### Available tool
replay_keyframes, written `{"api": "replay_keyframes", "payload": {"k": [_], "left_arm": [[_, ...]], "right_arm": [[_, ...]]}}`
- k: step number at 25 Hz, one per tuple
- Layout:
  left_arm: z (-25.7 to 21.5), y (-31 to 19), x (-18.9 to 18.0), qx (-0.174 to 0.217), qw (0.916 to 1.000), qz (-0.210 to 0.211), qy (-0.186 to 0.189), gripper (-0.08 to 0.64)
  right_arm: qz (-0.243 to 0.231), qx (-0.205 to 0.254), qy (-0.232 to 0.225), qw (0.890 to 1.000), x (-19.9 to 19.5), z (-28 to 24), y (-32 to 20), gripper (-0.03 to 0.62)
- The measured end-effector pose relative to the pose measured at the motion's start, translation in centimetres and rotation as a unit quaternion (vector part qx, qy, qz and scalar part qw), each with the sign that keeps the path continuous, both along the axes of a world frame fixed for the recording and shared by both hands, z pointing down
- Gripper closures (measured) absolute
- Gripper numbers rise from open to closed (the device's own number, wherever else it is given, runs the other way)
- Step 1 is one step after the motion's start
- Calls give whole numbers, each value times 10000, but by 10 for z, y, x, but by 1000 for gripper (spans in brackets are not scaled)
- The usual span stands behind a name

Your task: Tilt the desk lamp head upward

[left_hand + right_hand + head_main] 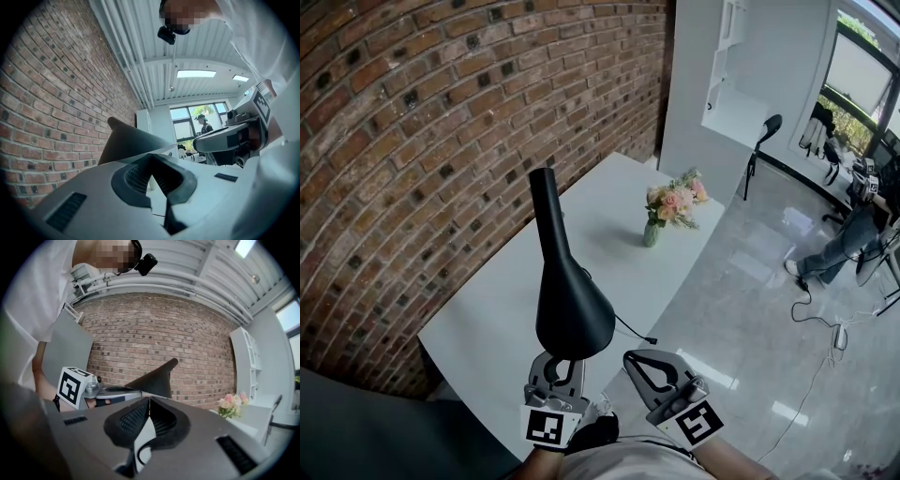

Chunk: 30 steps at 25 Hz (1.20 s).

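Two tools at lower centre, left tool (555, 364) and right tool (634, 359), both pressed together, empty; best lift the lamp head (572, 305) gently from beneath its rim.

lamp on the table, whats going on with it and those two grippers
A person holds a gripper in each hand, close to the black lamp head on the white table. The left gripper sits just under the head's wide end, jaws together with nothing between them. The right gripper is beside it, also shut and empty. Neither grips the lamp yet. Flowers stand farther back.
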<state>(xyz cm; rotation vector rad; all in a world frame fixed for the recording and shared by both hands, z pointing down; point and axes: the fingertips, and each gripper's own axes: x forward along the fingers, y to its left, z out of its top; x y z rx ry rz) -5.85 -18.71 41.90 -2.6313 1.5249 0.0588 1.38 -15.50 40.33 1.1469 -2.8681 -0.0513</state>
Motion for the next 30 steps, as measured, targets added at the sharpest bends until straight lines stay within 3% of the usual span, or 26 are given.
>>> {"api": "replay_keyframes", "payload": {"k": [30], "left_arm": [[-16,9,-11,198,9997,9,-169,552]], "right_arm": [[-74,58,6,10000,-16,0,5,574]]}}
